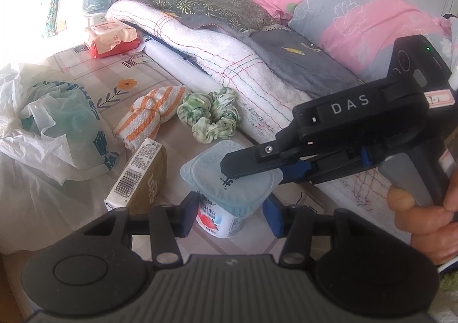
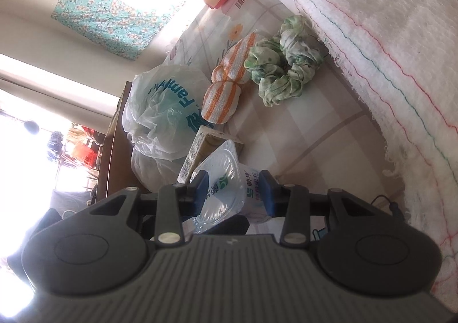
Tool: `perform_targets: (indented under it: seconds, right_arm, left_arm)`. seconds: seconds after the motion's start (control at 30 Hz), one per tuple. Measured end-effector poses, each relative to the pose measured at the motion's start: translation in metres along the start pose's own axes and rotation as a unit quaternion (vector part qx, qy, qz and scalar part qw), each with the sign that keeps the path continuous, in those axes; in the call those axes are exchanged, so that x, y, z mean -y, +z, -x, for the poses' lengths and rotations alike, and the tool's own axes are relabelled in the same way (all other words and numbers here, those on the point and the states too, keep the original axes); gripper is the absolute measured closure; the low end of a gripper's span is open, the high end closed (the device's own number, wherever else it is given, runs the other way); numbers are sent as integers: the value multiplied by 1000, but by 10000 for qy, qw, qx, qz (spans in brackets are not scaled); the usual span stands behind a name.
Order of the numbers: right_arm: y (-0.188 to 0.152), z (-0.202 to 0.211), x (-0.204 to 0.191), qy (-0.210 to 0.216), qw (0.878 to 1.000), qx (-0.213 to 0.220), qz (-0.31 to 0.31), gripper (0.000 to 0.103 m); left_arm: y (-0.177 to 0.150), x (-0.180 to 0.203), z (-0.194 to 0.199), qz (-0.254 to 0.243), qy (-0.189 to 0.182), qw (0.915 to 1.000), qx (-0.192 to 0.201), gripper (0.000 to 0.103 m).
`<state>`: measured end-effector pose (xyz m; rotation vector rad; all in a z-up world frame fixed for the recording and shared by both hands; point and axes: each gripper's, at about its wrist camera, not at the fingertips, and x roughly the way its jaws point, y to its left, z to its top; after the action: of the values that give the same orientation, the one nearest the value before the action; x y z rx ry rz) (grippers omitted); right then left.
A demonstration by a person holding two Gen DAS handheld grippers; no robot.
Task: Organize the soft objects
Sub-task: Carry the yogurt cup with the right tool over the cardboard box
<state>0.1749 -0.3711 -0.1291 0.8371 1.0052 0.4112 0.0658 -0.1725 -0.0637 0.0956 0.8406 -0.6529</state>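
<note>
A small yogurt cup [image 1: 229, 179] with a pale blue foil lid stands on the flowered table cover. My left gripper [image 1: 230, 215] is shut on its sides, blue pads on either flank. My right gripper [image 1: 243, 177] comes in from the right, one finger flat on the lid and the other under the rim. In the right wrist view my right gripper [image 2: 233, 191] is shut on the yogurt cup [image 2: 226, 188], which shows sideways. Behind it lie an orange-striped rolled cloth [image 1: 148, 116] [image 2: 226, 85] and a green-white knotted cloth [image 1: 210, 115] [image 2: 283, 65], both untouched.
A small carton with a barcode [image 1: 137, 179] lies just left of the cup. A crumpled plastic bag [image 1: 57, 128] fills the left. A tissue pack [image 1: 111, 36] sits far back. A folded white blanket [image 1: 214, 48] and pillows [image 1: 357, 16] bound the right. A hand [image 1: 423, 208] holds the right gripper.
</note>
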Motion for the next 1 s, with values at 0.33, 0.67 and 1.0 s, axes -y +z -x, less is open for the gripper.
perform_targets:
  seconds: [0.33, 0.67, 1.0]
  right_arm:
    - [-4, 21, -65, -16, 9985, 162, 519, 64]
    - [1, -27, -199, 663, 9825, -151, 1736, 62]
    - [-17, -157, -304, 1212, 9524, -1471, 2380, 61]
  left_arm:
    - [7, -12, 64, 169, 58, 9961, 864, 52]
    - [12, -85, 162, 788, 1091, 9759, 1718, 51]
    - [-19, -178, 204, 1904, 2138, 9489, 1331, 49]
